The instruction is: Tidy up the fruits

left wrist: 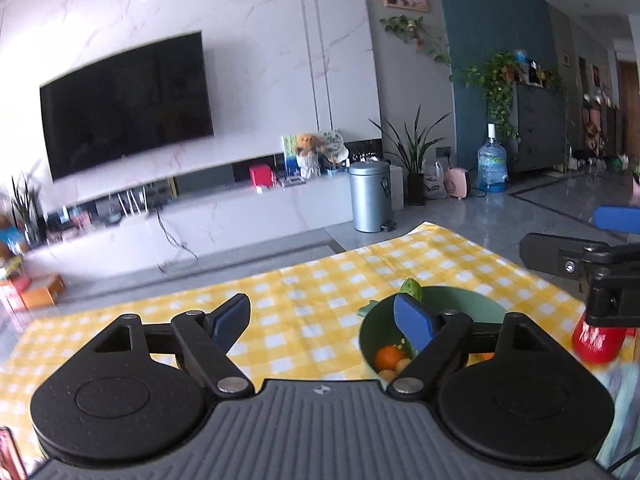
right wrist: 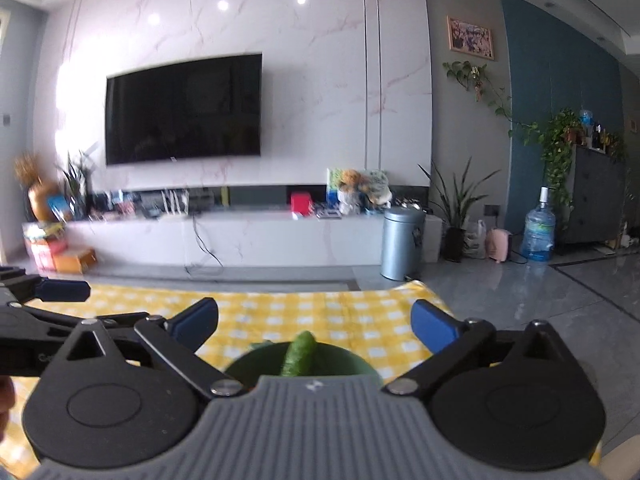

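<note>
A green bowl (left wrist: 472,300) stands on the yellow checked cloth (left wrist: 312,292). An orange (left wrist: 389,357) and smaller yellowish fruits lie in it, and a green cucumber (right wrist: 298,354) leans on its far rim. My left gripper (left wrist: 322,320) hangs open above the cloth, its right finger over the bowl's left side, nothing between the fingers. My right gripper (right wrist: 316,320) is open above the same green bowl (right wrist: 352,362), also holding nothing. The right gripper's black arm and blue pad show at the right edge of the left wrist view.
A red object (left wrist: 596,342) sits on the cloth right of the bowl, partly behind the right gripper. Beyond the cloth's far edge are grey floor, a metal bin (left wrist: 370,196), a white TV cabinet (right wrist: 240,240), plants and a water bottle (right wrist: 538,234).
</note>
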Action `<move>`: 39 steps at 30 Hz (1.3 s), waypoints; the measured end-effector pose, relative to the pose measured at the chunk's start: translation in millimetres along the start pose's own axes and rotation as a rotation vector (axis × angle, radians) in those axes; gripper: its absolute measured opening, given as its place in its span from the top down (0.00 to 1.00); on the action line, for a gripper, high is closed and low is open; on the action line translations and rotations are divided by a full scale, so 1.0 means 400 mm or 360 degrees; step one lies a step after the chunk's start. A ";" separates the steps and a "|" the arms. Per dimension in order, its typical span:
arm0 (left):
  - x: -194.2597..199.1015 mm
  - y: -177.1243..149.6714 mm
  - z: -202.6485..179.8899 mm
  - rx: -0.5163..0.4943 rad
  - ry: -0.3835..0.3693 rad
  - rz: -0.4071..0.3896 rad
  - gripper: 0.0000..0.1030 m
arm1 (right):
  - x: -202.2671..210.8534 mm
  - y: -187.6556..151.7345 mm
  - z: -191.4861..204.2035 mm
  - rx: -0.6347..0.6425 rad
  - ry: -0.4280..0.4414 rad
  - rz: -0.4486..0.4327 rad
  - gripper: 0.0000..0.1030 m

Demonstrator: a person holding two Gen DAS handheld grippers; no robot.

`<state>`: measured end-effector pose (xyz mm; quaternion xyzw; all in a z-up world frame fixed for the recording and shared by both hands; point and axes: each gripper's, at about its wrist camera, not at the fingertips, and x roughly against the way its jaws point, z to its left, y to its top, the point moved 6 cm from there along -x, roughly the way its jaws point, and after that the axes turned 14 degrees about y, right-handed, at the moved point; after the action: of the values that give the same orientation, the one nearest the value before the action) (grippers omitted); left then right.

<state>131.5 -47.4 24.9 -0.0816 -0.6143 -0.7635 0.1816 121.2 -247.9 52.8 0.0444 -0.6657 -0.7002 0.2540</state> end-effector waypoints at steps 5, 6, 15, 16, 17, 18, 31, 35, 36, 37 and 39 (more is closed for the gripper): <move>0.031 -0.032 0.022 0.0017 0.0076 -0.0012 0.07 | 0.019 -0.032 0.042 -0.0005 0.0035 0.0017 0.04; 0.032 -0.039 0.029 0.0047 0.0090 -0.0006 0.07 | 0.020 -0.042 0.049 -0.0011 0.0039 0.0028 0.04; 0.009 -0.130 0.090 0.0256 0.0209 0.0131 0.07 | 0.022 -0.136 0.065 -0.0033 0.0001 0.0143 0.04; 0.003 -0.138 0.088 0.0247 0.0216 0.0147 0.07 | 0.022 -0.147 0.063 -0.0032 -0.0004 0.0153 0.04; 0.000 -0.147 0.086 0.0232 0.0220 0.0163 0.07 | 0.018 -0.156 0.062 -0.0027 -0.0009 0.0165 0.04; -0.001 -0.157 0.084 0.0216 0.0219 0.0177 0.07 | 0.017 -0.165 0.061 -0.0020 -0.0015 0.0176 0.04; -0.020 -0.222 0.047 0.0136 0.0177 0.0292 0.07 | -0.020 -0.228 0.025 -0.0112 0.0008 0.0249 0.04; -0.027 -0.231 0.042 0.0125 0.0173 0.0325 0.07 | -0.030 -0.236 0.022 -0.0133 0.0006 0.0263 0.04; -0.028 -0.232 0.041 0.0122 0.0172 0.0329 0.07 | -0.031 -0.236 0.025 -0.0126 0.0005 0.0264 0.04; -0.026 -0.233 0.040 0.0118 0.0171 0.0331 0.07 | -0.031 -0.236 0.027 -0.0119 0.0004 0.0264 0.04; -0.023 -0.234 0.038 0.0110 0.0169 0.0332 0.07 | -0.029 -0.238 0.031 -0.0105 0.0001 0.0263 0.04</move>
<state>103.2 -14.0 -59.9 -0.0983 -0.6180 -0.7220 0.2950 98.2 -233.3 -39.9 -0.0189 -0.6436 -0.6984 0.3125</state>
